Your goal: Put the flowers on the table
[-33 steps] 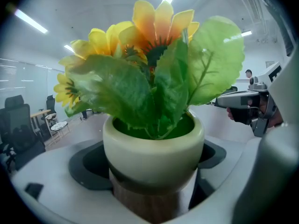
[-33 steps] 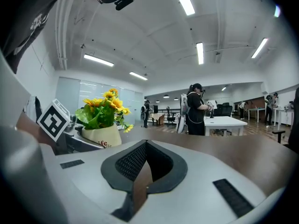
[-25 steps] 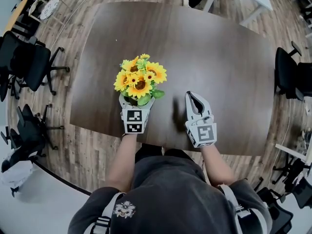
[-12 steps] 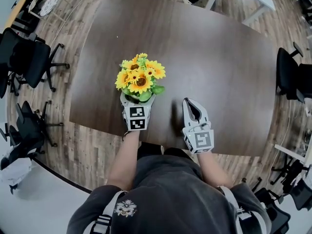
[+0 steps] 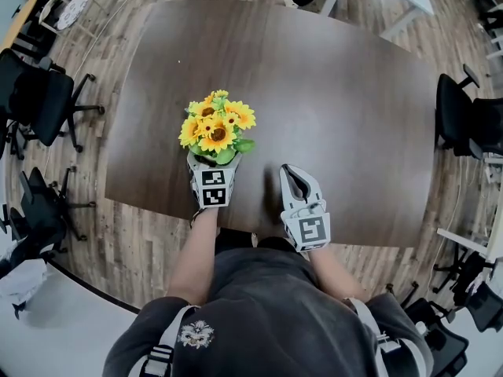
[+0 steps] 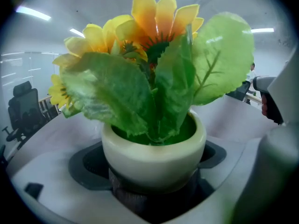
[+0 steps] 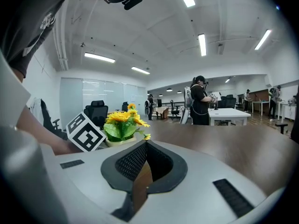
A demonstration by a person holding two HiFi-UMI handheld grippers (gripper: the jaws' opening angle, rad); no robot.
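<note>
Jaws of my left gripper (image 5: 212, 163) clamped round the lower body of a small cream round ceramic pot (image 6: 154, 155), dark pads pressing on both sides below its rim. Pot upright. Out of it rise yellow artificial sunflowers (image 5: 214, 126) with broad green fabric leaves (image 6: 140, 101), which fill most of the left gripper view. Pot sits over the near part of the dark brown wooden table (image 5: 338, 93), close to its near edge; cannot tell whether its base touches the top. My right gripper (image 5: 292, 173) is just to the right, low over the same edge, jaws together at the tips with nothing between them. Black office chairs (image 5: 39, 100) on the plank floor (image 5: 149, 242) to the left. Person standing (image 7: 201, 101) beyond the table's far side, beside a white table (image 7: 229, 113).
</note>
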